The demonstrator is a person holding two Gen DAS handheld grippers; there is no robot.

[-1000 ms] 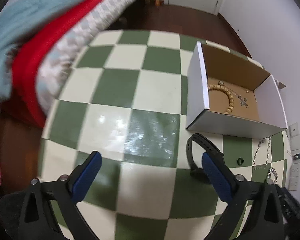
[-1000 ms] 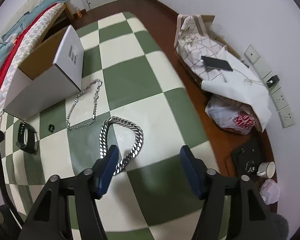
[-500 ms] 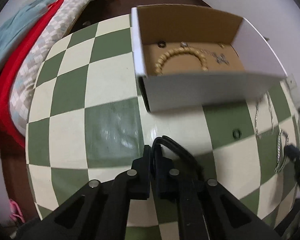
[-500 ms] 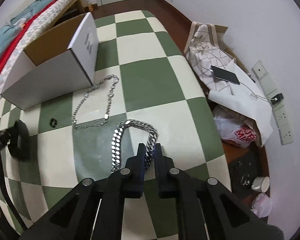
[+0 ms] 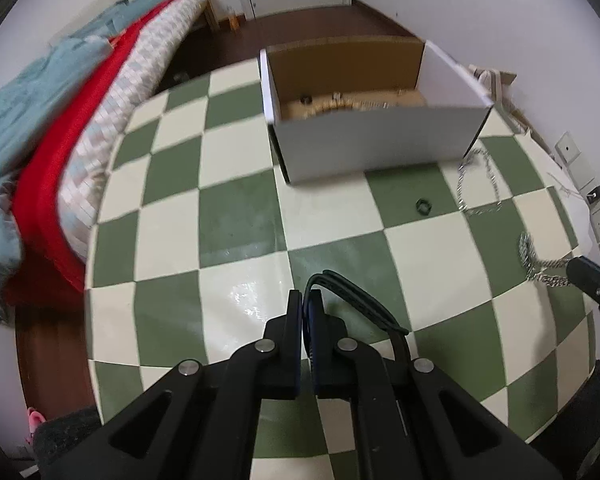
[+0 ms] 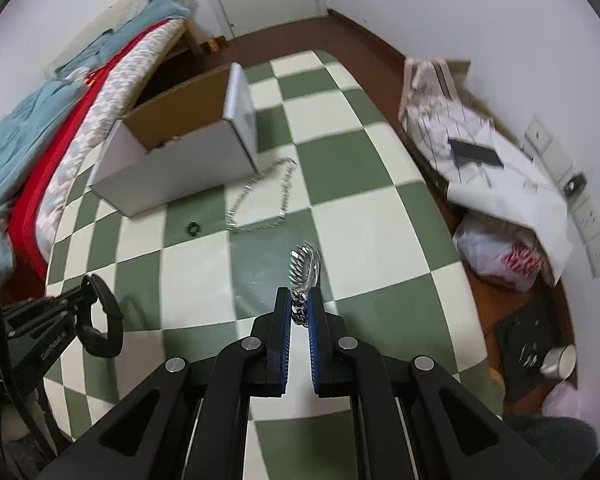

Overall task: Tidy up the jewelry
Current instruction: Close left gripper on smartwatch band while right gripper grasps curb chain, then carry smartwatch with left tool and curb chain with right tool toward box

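Above the checkered table, the left gripper was clamped on the black wristband and the right gripper on the heavy silver chain, both seemingly lifted clear. Judged from this, the carrying step was in hand; next, each piece needed moving over the open cardboard box and releasing inside.
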